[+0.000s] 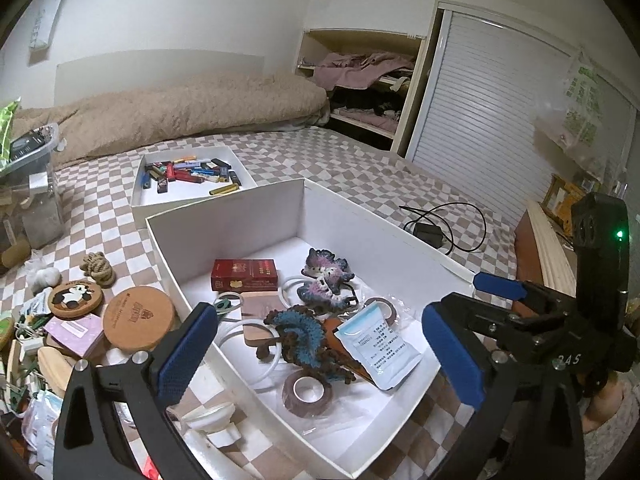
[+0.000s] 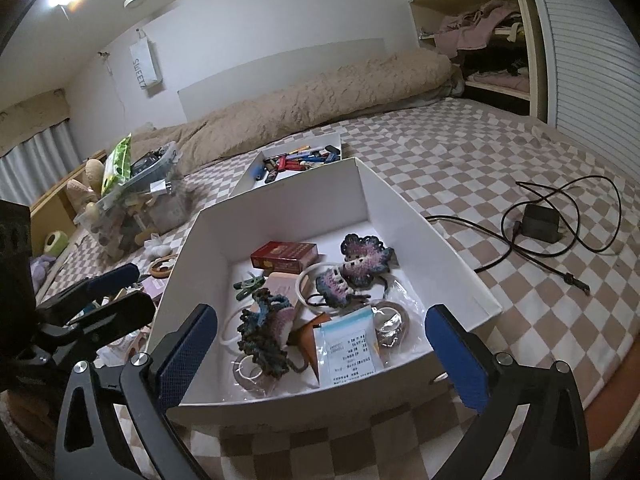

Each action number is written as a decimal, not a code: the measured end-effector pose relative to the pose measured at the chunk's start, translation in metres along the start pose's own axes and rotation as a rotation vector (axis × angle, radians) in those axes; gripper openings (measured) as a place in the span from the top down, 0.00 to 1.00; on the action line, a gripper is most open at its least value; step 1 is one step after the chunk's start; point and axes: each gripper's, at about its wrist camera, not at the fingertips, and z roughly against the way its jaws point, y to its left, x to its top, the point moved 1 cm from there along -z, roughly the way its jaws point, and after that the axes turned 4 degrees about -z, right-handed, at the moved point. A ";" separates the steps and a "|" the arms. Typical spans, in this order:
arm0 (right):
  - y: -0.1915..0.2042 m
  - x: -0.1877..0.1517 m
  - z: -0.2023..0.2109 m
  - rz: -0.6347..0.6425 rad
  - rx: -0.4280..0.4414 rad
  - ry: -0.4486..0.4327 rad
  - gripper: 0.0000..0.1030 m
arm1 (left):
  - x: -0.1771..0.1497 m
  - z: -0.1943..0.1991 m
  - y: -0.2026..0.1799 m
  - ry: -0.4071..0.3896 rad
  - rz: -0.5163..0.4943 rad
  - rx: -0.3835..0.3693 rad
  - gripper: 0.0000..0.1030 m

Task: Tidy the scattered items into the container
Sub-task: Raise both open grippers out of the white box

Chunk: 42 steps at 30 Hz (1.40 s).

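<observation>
A: Foreground: the left gripper (image 1: pixel 320 356) and right gripper (image 2: pixel 324 356) both hover at the near rim of the white cardboard box (image 2: pixel 276 200) on the checked bedspread (image 2: pixel 500 152), jaws spread wide, nothing between them.

B: Why there?

A: Likely poised between pickups. Inside lie a pale blue sachet (image 2: pixel 348 354), brown tape rolls (image 1: pixel 306 394), crocheted blue-brown and purple pieces (image 1: pixel 326 280), and a red carton (image 1: pixel 245 275).

B: What's left?

A: Beside the box's left wall, round cork coasters (image 1: pixel 138 317) and assorted clutter, too jumbled to itemise. Farther back, a shallow white tray of lighters (image 1: pixel 188 174).
</observation>
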 end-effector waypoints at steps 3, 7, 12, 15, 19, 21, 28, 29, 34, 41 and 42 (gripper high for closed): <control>0.001 0.000 0.004 -0.001 -0.001 -0.006 0.00 | 0.000 0.004 0.001 -0.005 0.002 0.004 0.00; 0.004 -0.001 0.010 0.004 0.002 -0.015 0.00 | -0.001 0.009 0.001 -0.012 0.005 0.011 0.00; 0.010 -0.003 0.014 0.017 -0.002 -0.015 0.00 | -0.002 0.014 0.001 -0.014 0.006 0.014 0.00; 0.013 -0.004 0.017 0.021 -0.001 -0.017 0.00 | -0.003 0.018 0.002 -0.017 0.002 0.018 0.00; 0.017 -0.003 0.021 0.019 0.004 -0.028 0.00 | -0.003 0.023 0.004 -0.023 0.006 0.021 0.00; 0.019 -0.002 0.023 0.021 0.003 -0.032 0.00 | -0.003 0.026 0.004 -0.026 0.007 0.023 0.00; 0.027 -0.002 0.027 0.036 0.000 -0.037 0.00 | -0.003 0.036 0.008 -0.038 0.012 0.030 0.00; 0.028 -0.002 0.027 0.039 0.000 -0.038 0.00 | -0.003 0.037 0.008 -0.038 0.012 0.032 0.00; 0.036 -0.003 0.029 0.051 0.003 -0.042 0.00 | -0.005 0.044 0.014 -0.041 0.015 0.044 0.00; 0.054 -0.004 0.027 0.078 0.010 -0.040 0.00 | -0.009 0.061 0.030 -0.055 0.034 0.074 0.00; 0.058 -0.004 0.027 0.083 0.012 -0.040 0.00 | -0.010 0.064 0.033 -0.057 0.037 0.082 0.00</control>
